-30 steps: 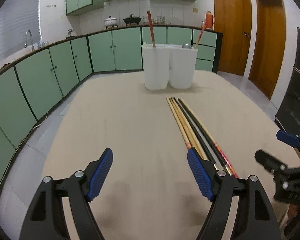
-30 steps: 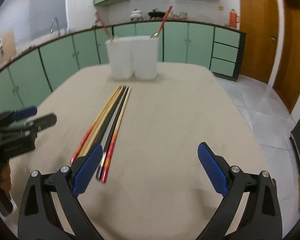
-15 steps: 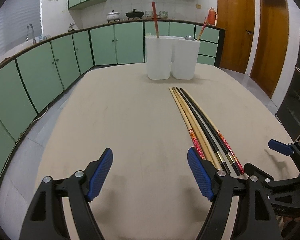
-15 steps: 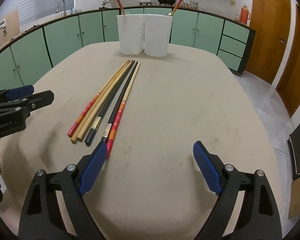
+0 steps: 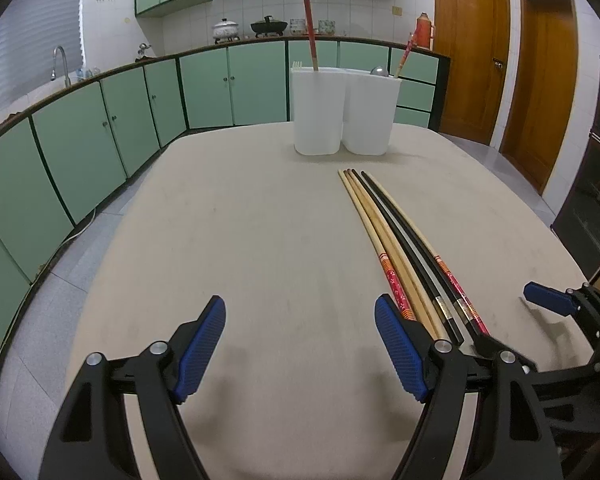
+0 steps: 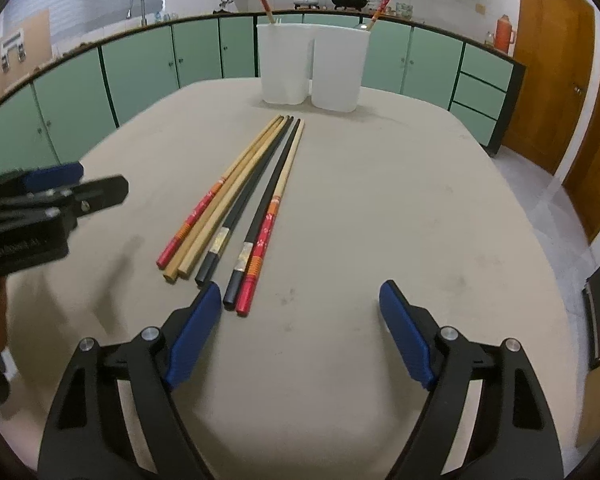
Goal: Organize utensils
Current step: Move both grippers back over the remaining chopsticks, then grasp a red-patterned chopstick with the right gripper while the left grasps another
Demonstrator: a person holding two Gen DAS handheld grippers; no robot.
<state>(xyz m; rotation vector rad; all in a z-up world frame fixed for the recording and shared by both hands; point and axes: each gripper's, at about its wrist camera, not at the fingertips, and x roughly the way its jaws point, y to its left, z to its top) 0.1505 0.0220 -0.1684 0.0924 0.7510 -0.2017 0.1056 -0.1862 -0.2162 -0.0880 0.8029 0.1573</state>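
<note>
1. Beige table (image 6: 400, 184) fills most of both my views, with green cabinets (image 5: 204, 84) curving round it at the back and left.
2. Two white bins (image 6: 312, 66) stand touching side by side at the table's far end. A red chopstick (image 5: 311, 36) leans up out of the left bin, and a patterned one (image 5: 404, 56) sticks out of the right bin.
3. Six chopsticks (image 6: 252, 192) lie loose on the table in a narrow fan, tips close together toward the bins, thick ends spread toward me. From left to right in the right wrist view: one red-ended, two plain wood, two black, one with a red and orange end.
4. My right gripper (image 6: 300, 328) hovers over the table with its jaws spread wide and nothing between them. Its left blue pad (image 6: 194, 332) sits just beside the thick ends of the black chopsticks; I cannot tell if it touches them.
5. My left gripper (image 5: 300, 344) is also wide open and holds nothing. It hangs over bare table to the left of the chopsticks, whose thick ends pass behind its right pad (image 5: 400, 354) in the left wrist view.
6. Each gripper shows at the edge of the other's view, one either side of the chopsticks' thick ends.
</note>
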